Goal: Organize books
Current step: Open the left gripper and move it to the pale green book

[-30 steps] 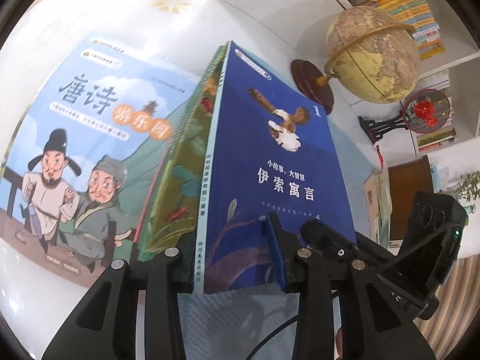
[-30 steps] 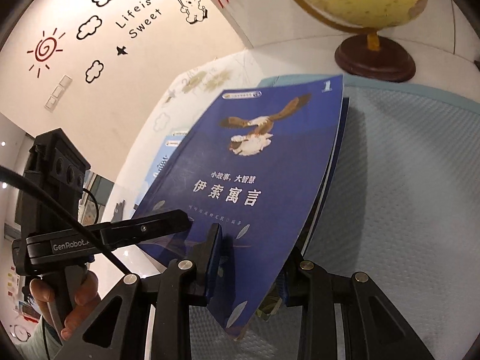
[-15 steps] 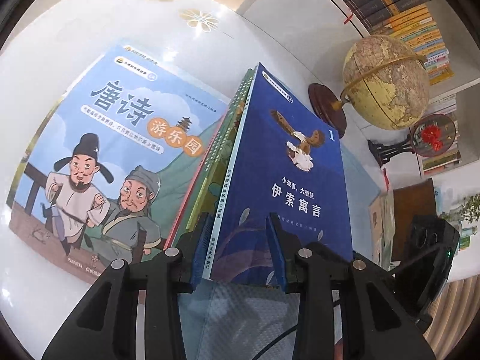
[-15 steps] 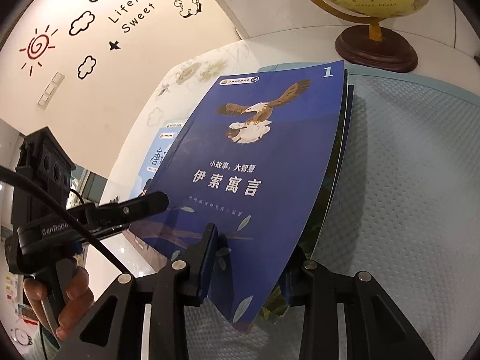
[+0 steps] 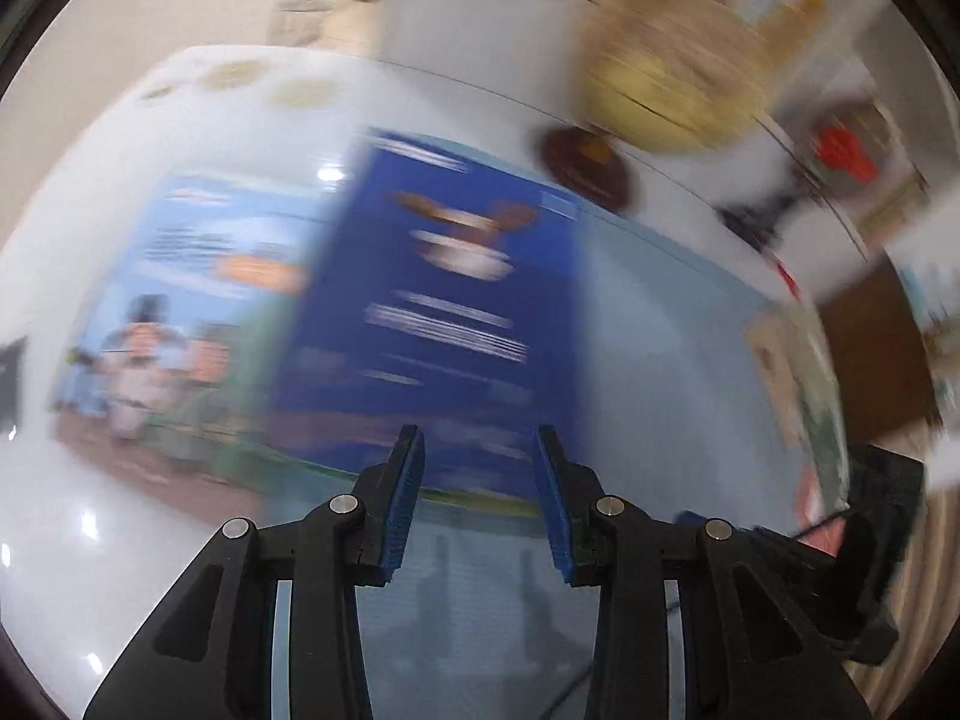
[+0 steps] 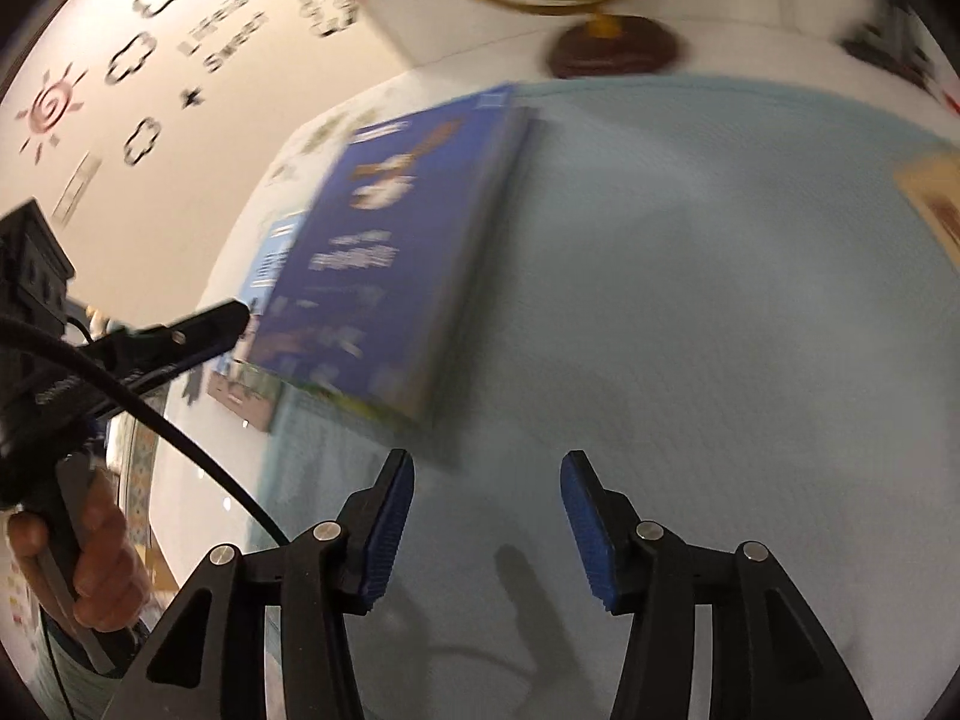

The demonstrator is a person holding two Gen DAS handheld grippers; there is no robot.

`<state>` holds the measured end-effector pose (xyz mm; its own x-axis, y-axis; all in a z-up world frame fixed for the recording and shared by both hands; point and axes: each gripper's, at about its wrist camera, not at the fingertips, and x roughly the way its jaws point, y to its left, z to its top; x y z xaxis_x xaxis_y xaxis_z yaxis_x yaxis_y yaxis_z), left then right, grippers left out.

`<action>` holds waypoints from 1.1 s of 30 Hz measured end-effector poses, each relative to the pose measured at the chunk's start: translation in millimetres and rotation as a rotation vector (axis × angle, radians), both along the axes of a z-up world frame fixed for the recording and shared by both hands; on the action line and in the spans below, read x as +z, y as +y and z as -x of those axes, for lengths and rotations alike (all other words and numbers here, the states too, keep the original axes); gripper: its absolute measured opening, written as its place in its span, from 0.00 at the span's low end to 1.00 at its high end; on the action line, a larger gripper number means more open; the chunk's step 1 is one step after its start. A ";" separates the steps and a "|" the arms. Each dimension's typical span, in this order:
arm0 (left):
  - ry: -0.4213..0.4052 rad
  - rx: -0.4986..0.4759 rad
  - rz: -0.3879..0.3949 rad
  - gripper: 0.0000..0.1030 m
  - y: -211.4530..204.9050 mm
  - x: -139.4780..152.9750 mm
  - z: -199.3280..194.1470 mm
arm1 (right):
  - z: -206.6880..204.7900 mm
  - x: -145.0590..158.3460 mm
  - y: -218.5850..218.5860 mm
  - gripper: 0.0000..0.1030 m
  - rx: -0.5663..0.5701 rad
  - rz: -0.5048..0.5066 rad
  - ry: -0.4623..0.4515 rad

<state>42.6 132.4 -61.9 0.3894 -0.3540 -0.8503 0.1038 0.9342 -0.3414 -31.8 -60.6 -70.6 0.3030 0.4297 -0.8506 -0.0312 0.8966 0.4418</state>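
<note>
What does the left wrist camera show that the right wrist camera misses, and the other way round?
Only the left wrist view shows the light blue picture book's whole cover, lying left of the dark blue book, plus a red ornament at the back.

Only the right wrist view shows the wall stickers, and the person's hand holding the left gripper.

Both, though blurred, show the dark blue book lying on the pale blue mat, the globe on its round base, and open fingers with nothing between them; the right gripper has just been opening.
</note>
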 end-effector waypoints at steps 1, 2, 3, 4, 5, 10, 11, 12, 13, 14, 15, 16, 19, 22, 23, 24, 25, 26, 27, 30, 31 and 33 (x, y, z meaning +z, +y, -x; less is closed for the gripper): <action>0.002 -0.046 0.004 0.33 -23.8 0.5 4.5 | 8.1 -0.3 -13.8 0.48 -0.029 -0.003 0.011; 0.006 -0.092 0.001 0.33 -49.5 0.3 9.0 | 18.6 -1.5 -36.0 0.48 -0.071 -0.013 0.025; 0.011 -0.138 -0.005 0.33 -75.2 -0.7 13.5 | 25.7 -2.5 -51.3 0.48 -0.099 -0.020 0.035; 0.016 -0.172 -0.008 0.33 -94.3 -1.7 16.4 | 32.6 -3.0 -66.9 0.48 -0.128 -0.026 0.045; 0.025 -0.207 -0.009 0.33 -115.9 -2.9 20.0 | 44.2 -2.8 -92.6 0.48 -0.168 -0.036 0.054; 0.082 -0.374 0.013 0.33 -226.6 -8.4 41.3 | 84.7 8.2 -185.4 0.49 -0.291 -0.016 0.047; 0.089 -0.406 0.014 0.33 -249.0 -8.3 45.6 | 93.9 11.0 -206.3 0.49 -0.319 -0.012 0.045; 0.092 -0.427 0.013 0.33 -264.8 -6.9 48.7 | 103.2 13.6 -227.7 0.50 -0.350 -0.008 0.045; 0.095 -0.449 0.013 0.33 -283.7 -5.6 53.0 | 110.2 14.6 -243.4 0.51 -0.372 -0.010 0.045; 0.097 -0.466 0.017 0.33 -299.1 -4.6 56.3 | 118.2 15.6 -261.9 0.52 -0.397 -0.015 0.045; 0.101 -0.484 0.024 0.34 -313.6 -3.7 60.7 | 127.1 16.8 -282.1 0.52 -0.426 -0.021 0.047; 0.106 -0.499 0.031 0.34 -329.4 -3.2 63.9 | 135.5 17.0 -302.3 0.52 -0.455 -0.027 0.050; 0.117 -0.524 0.039 0.34 -367.5 -5.4 65.4 | 149.1 19.5 -337.1 0.52 -0.505 -0.040 0.052; 0.106 -0.543 0.023 0.34 -400.9 -6.2 64.4 | 154.7 25.1 -374.2 0.52 -0.525 -0.029 0.040; 0.102 -0.550 0.016 0.34 -409.8 -6.3 61.0 | 155.0 26.1 -381.6 0.53 -0.524 -0.023 0.037; 0.096 -0.556 0.005 0.34 -419.4 -5.8 57.0 | 151.8 27.6 -392.3 0.53 -0.520 -0.018 0.033; 0.089 -0.565 -0.012 0.34 -430.7 -5.7 51.3 | 146.8 29.0 -401.9 0.53 -0.516 -0.018 0.027; 0.081 -0.571 -0.025 0.34 -436.5 -4.6 46.4 | 142.2 29.6 -409.9 0.53 -0.512 -0.016 0.021; 0.067 -0.578 -0.043 0.35 -447.3 -2.4 37.1 | 136.0 31.6 -416.7 0.53 -0.510 -0.010 0.012; 0.040 -0.577 -0.082 0.38 -468.5 2.4 7.8 | 116.9 35.4 -435.3 0.53 -0.513 0.013 -0.023; 0.041 -0.574 -0.088 0.41 -473.5 3.1 -2.2 | 109.1 34.7 -440.4 0.53 -0.515 0.011 -0.032; 0.057 -0.568 -0.094 0.42 -483.9 1.3 -27.4 | 92.0 30.5 -451.2 0.53 -0.530 0.001 -0.045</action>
